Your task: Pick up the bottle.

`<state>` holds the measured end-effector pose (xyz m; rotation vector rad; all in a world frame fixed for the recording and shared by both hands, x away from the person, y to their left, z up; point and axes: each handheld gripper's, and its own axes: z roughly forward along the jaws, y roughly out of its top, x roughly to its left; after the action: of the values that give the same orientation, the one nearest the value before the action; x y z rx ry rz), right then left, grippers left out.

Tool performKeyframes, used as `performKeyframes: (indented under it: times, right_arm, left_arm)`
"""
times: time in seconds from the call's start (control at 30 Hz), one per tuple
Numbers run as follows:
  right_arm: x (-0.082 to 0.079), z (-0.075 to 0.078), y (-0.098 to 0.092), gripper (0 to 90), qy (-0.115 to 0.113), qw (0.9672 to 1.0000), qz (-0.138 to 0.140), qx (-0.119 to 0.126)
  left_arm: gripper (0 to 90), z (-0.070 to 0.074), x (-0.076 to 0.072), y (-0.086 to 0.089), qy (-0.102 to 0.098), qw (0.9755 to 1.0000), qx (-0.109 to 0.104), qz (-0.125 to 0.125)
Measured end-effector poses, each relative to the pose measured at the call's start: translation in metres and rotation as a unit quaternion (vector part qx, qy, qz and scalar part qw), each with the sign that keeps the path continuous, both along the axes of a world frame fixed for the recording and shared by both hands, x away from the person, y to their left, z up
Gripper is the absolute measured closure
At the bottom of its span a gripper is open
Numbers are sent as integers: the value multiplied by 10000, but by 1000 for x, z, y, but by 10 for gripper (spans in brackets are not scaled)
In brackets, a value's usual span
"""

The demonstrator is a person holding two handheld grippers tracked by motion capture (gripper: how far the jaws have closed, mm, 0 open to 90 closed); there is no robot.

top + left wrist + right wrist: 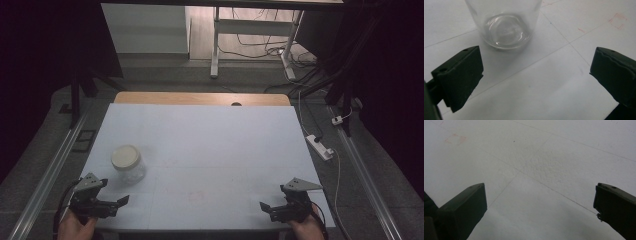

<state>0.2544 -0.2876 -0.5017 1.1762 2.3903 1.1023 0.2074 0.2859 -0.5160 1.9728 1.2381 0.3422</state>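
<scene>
A clear glass jar point(128, 164) with a cream lid stands upright on the white table point(210, 145) at the front left. My left gripper point(121, 201) sits just below and left of it, open, nothing between its jaws. In the left gripper view the jar's glass base point(505, 30) stands a short way ahead of my left gripper point(536, 72), apart from both jaws. My right gripper point(264, 206) rests at the front right corner, open and empty; in the right gripper view my right gripper point(540, 202) frames bare white tabletop.
Faint red marks point(196, 196) lie on the table's front middle. A wooden strip point(200, 98) runs along the far edge. A white power strip point(320, 146) and cables lie on the floor to the right. Desk legs point(215, 45) stand beyond.
</scene>
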Motion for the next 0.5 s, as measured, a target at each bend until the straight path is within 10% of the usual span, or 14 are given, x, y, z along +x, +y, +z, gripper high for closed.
performKeyframes:
  times: [0.5]
  right_arm:
    - [0,0,1,0,15,10000,21,-49]
  left_arm:
    - [0,4,19,-3,-89,9997,1,213]
